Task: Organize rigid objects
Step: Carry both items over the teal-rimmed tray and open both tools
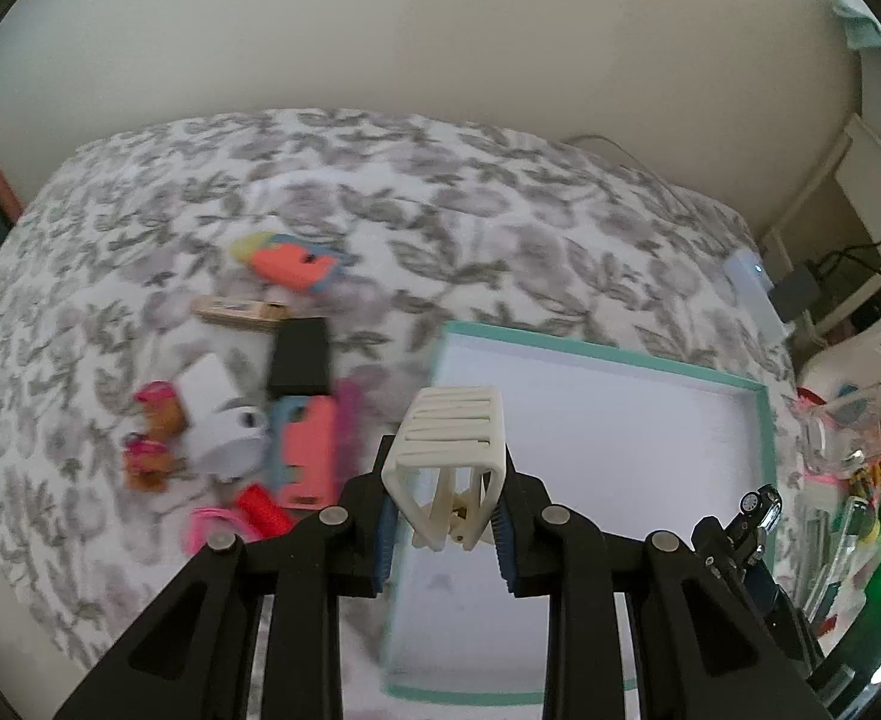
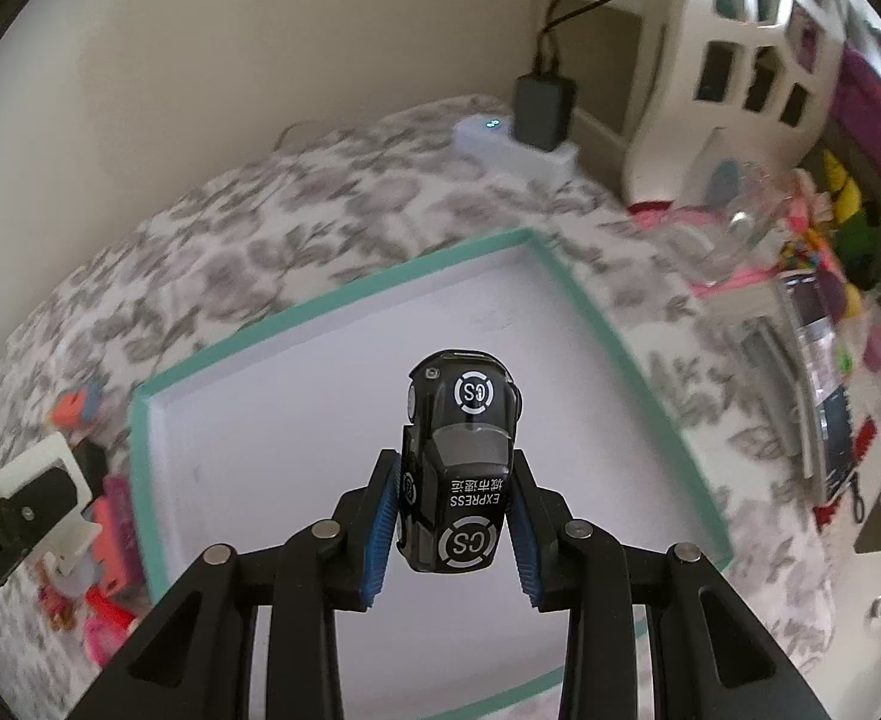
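Toy car [image 2: 458, 462], clamped in the right tool [image 2: 455, 516], and white slatted clip [image 1: 449, 468], clamped in the left tool [image 1: 443, 525], hang over the teal-rimmed tray [image 2: 332, 300] on the bed, transport apparently under way; next move calls for lowering and releasing inside it.

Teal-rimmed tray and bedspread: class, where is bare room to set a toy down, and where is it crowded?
The teal-rimmed tray has a bare white floor. The floral bedspread behind it is free too. It is crowded left of the tray, around the black block.

Home bedroom, floral bedspread [image 1: 380, 192], white dollhouse [image 2: 740, 60], scattered toys [image 1: 248, 420]
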Demonstrator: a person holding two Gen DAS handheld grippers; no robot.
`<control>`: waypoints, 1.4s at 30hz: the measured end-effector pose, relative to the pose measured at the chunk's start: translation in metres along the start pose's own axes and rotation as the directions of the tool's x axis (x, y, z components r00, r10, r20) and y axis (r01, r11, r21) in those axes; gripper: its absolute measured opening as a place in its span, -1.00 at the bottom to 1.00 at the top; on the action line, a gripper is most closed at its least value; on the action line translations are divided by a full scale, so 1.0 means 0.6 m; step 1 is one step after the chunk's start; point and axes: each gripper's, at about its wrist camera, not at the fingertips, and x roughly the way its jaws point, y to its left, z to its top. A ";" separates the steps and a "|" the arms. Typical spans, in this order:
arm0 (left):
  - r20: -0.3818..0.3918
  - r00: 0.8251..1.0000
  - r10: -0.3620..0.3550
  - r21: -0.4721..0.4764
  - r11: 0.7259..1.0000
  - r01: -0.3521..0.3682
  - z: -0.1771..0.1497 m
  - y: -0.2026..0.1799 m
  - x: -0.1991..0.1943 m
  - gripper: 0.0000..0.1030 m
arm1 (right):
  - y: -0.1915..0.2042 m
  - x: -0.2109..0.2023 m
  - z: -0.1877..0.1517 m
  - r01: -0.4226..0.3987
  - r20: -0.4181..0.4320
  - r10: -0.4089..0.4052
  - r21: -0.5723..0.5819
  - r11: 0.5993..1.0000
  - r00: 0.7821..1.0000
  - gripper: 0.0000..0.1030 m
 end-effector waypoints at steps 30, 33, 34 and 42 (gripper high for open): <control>-0.145 0.988 -0.059 0.032 0.997 0.065 -0.037 -0.044 0.105 -0.44 | -0.018 0.054 -0.013 0.040 -0.048 -0.040 -0.007 0.999 0.998 -0.29; -0.135 0.989 -0.054 0.049 0.997 0.061 -0.038 -0.045 0.103 -0.24 | -0.017 0.054 -0.014 0.037 -0.047 -0.038 -0.014 0.999 0.998 -0.21; -0.128 0.990 -0.053 0.057 0.997 0.061 -0.038 -0.045 0.101 -0.13 | -0.015 0.054 -0.015 0.036 -0.045 -0.036 -0.019 0.999 0.998 -0.16; -0.082 0.996 -0.034 0.062 0.997 0.039 -0.033 -0.034 0.089 0.51 | -0.009 0.049 -0.017 0.037 -0.020 -0.038 -0.039 0.999 0.999 0.37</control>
